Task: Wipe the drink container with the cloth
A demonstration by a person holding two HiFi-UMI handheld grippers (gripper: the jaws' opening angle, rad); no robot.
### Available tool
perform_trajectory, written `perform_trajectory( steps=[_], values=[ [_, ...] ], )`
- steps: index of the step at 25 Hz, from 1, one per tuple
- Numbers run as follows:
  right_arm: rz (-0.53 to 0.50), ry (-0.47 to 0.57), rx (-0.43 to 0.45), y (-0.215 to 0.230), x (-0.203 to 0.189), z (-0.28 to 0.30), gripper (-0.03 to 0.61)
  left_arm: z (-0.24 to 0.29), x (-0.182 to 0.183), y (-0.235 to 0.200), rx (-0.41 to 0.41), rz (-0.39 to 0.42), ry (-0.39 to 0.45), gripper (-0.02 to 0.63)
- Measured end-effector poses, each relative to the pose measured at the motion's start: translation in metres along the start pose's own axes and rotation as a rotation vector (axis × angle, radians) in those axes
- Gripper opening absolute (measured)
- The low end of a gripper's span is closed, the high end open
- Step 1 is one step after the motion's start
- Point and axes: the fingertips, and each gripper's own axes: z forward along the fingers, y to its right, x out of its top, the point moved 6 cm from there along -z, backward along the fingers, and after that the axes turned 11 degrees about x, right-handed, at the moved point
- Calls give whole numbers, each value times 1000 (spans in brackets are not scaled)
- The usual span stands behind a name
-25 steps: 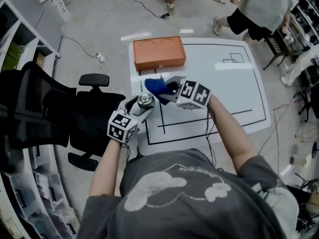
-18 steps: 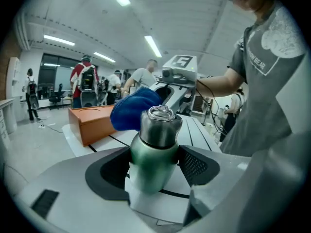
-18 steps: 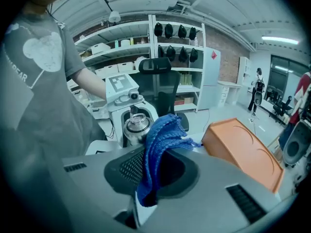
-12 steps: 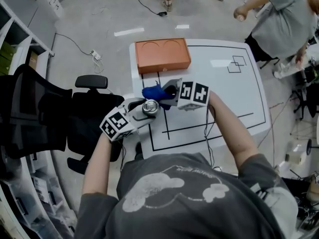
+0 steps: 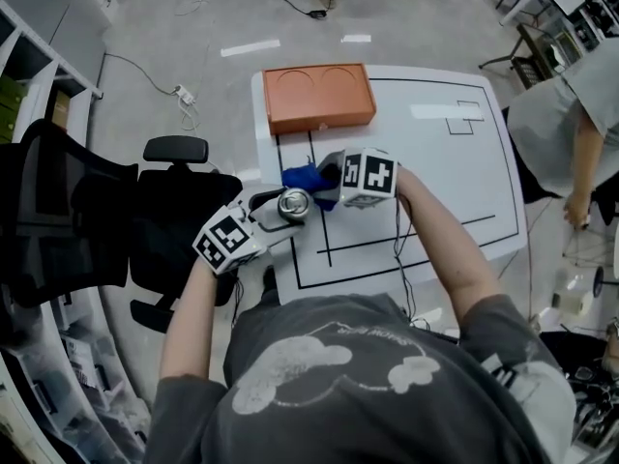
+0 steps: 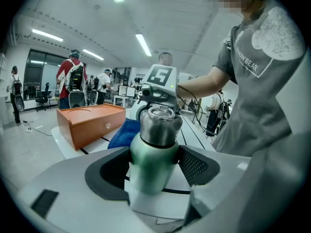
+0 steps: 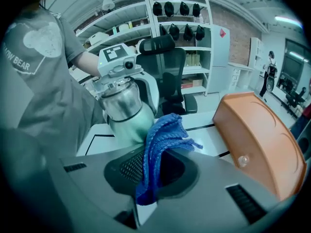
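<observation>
Head view, left to right. Black chair (image 5: 145, 211) stands just off the tabletop's (image 5: 445, 191) left edge. Left gripper (image 5: 275, 219) reaches in over that edge; its jaws stand wide and clamp the bottle (image 6: 154, 144) by its green lower body, one pad on each side. Bottle: green body, steel shoulder, clear cap, tilted, near the tabletop's left edge over the black grid lines; cannot tell whether its base touches the surface. Blue cloth (image 7: 163, 140) sits just right of the bottle, bunched in folds, its free end against or just beside the green body; contact not certain. Right gripper (image 5: 327, 174) comes from the right and points steeply down; its jaws are nearly together and pinch the cloth, which hangs out both above and below the pads. Orange box (image 5: 319, 97) with two round recesses in its top lies at the tabletop's far left corner, apart from both grippers. A person in grey bends over at the far right edge.
</observation>
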Motion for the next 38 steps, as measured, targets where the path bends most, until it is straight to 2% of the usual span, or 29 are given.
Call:
perform_trajectory(
  steps=[6, 14, 20, 25, 30, 33, 38],
  values=[
    [40, -7, -14, 2, -13, 14, 41, -1, 1, 3, 36, -19, -10, 316],
    [52, 13, -155, -8, -17, 15, 42, -5, -1, 8, 141, -99, -19, 316],
    [73, 27, -250, -29, -27, -2, 43, -17, -4, 15, 220, -239, 0, 316],
    [112, 122, -322, -54, -39, -25, 43, -35, 9, 27, 357, -290, 81, 316],
    [118, 314, -423, -71, -42, -47, 43, -43, 13, 40, 465, -303, 137, 318],
    [164, 354, -507, -79, -50, -56, 43, -43, 14, 43, 472, -293, 147, 316],
    [250, 380, -586, -101, -53, -50, 43, -56, 12, 36, 451, -325, 210, 316]
  ],
)
